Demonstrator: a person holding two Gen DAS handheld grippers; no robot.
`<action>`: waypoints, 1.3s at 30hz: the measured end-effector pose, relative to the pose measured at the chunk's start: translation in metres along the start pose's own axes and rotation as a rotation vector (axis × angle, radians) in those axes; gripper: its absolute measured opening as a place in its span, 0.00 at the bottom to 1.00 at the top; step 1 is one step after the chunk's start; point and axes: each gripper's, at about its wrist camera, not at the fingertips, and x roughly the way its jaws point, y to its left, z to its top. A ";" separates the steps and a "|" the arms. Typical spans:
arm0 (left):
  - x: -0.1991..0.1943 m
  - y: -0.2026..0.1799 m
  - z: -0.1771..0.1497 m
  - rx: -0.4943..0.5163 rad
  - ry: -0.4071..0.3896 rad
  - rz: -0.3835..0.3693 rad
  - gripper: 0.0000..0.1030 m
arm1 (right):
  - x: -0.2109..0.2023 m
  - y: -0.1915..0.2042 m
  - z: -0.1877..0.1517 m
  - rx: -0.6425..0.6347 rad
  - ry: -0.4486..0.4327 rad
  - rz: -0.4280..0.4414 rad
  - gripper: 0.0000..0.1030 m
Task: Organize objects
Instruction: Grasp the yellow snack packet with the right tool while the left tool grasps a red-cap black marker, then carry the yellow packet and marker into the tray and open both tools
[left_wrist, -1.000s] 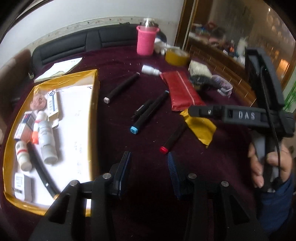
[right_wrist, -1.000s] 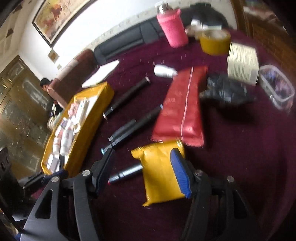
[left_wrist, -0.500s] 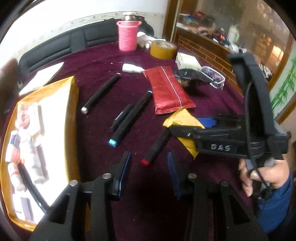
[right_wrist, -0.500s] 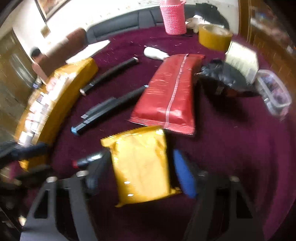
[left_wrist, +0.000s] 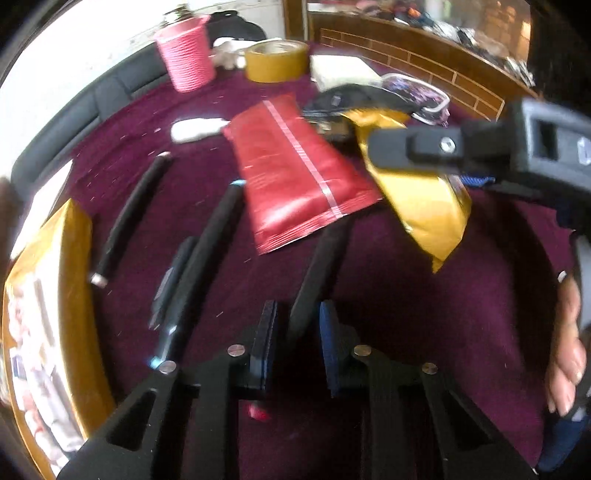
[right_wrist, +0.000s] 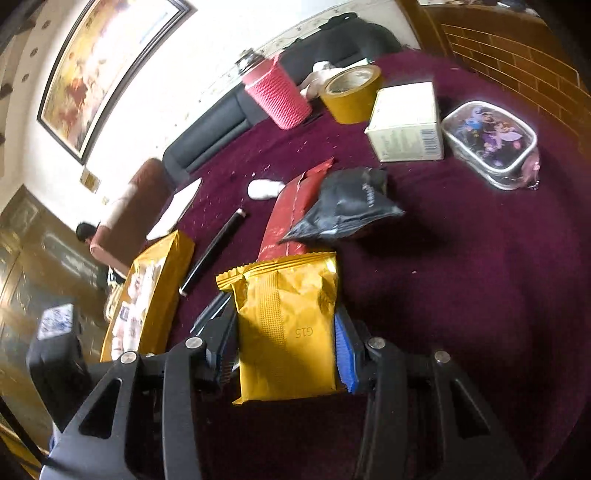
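Gold tray (left_wrist: 55, 258) sits far left on the maroon table (left_wrist: 424, 302); left gripper (left_wrist: 295, 332) nearly closed, jaws just narrowed onto the red-capped black marker (left_wrist: 317, 266), long axis running away from the fingers, tray to its left; right gripper (right_wrist: 284, 350) has closed on the yellow packet (right_wrist: 288, 317), now lifted off the cloth where it earlier lay flat; red pouch (left_wrist: 295, 173) lies between.
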 end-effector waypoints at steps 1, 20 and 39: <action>0.001 -0.006 0.002 0.017 -0.014 0.014 0.14 | 0.000 -0.001 0.001 0.005 -0.003 -0.001 0.41; -0.063 0.007 -0.086 -0.290 -0.090 -0.214 0.11 | -0.002 -0.003 0.002 0.023 -0.008 0.016 0.41; -0.137 0.129 -0.146 -0.593 -0.305 -0.134 0.11 | 0.010 0.012 -0.005 -0.021 0.019 0.093 0.41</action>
